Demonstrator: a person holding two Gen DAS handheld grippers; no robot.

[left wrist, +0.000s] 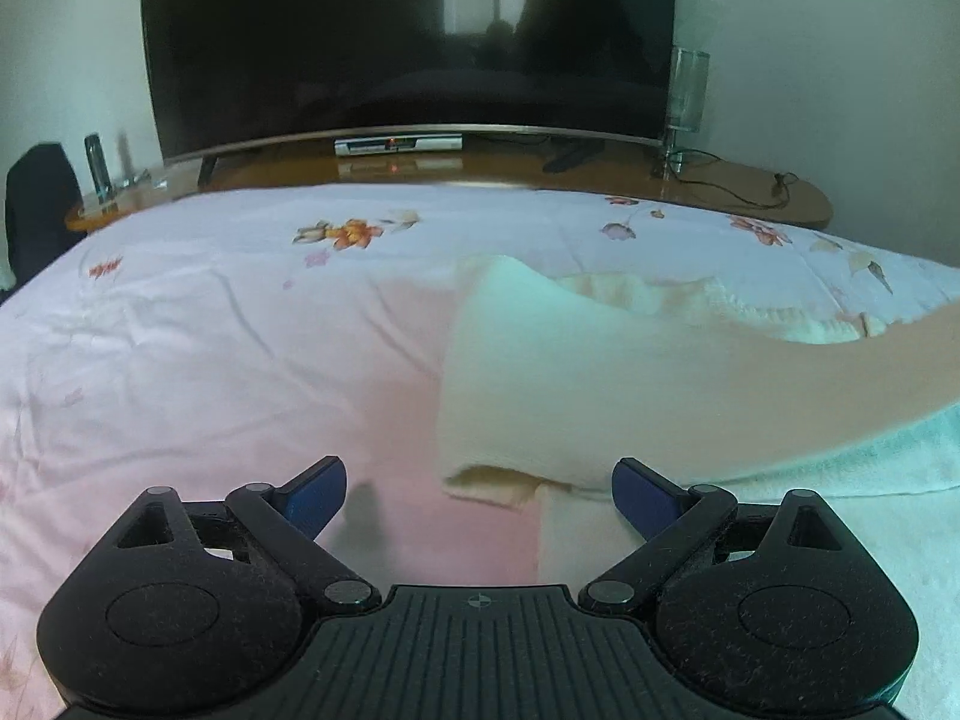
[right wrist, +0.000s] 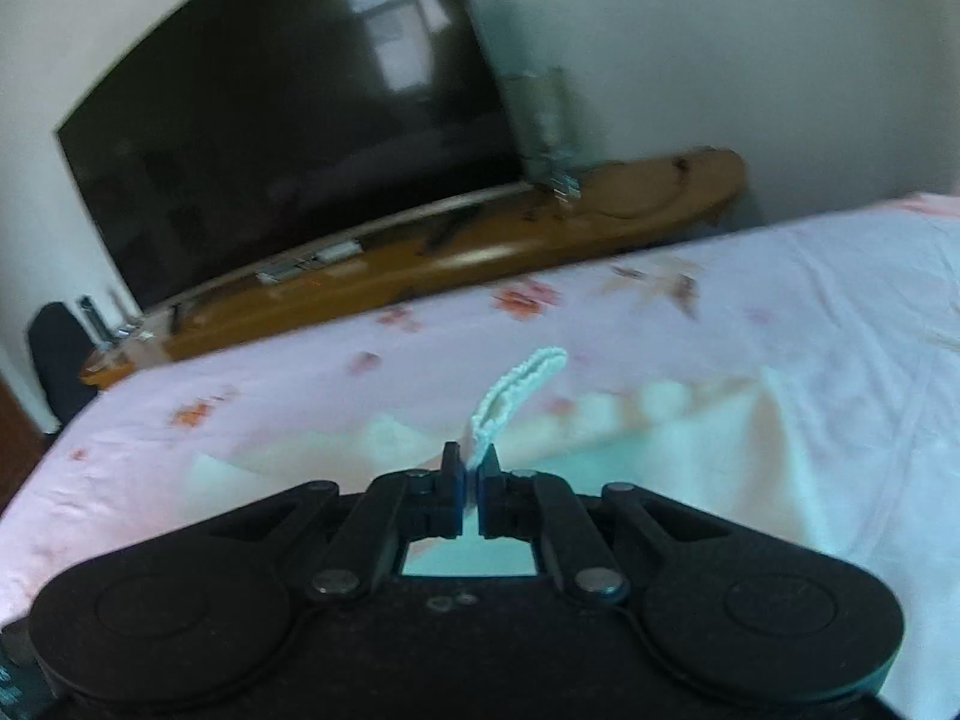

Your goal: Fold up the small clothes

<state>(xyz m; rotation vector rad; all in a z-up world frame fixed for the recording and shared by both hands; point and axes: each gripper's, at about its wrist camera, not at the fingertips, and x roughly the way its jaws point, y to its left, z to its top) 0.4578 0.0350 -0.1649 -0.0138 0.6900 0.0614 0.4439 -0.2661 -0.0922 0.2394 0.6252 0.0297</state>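
The left tongs hang spread wide over the bed, holding nothing. Just ahead of them, the cream garment lies on the flowered sheet toward the bed's right side. The right tongs are pinched together on a ribbed edge of the garment, which stands up between their 2 fingers.

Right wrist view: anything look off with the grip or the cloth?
Nothing stands out. The right gripper is shut on a thin edge of the white cloth, and the left gripper is open above the bed.
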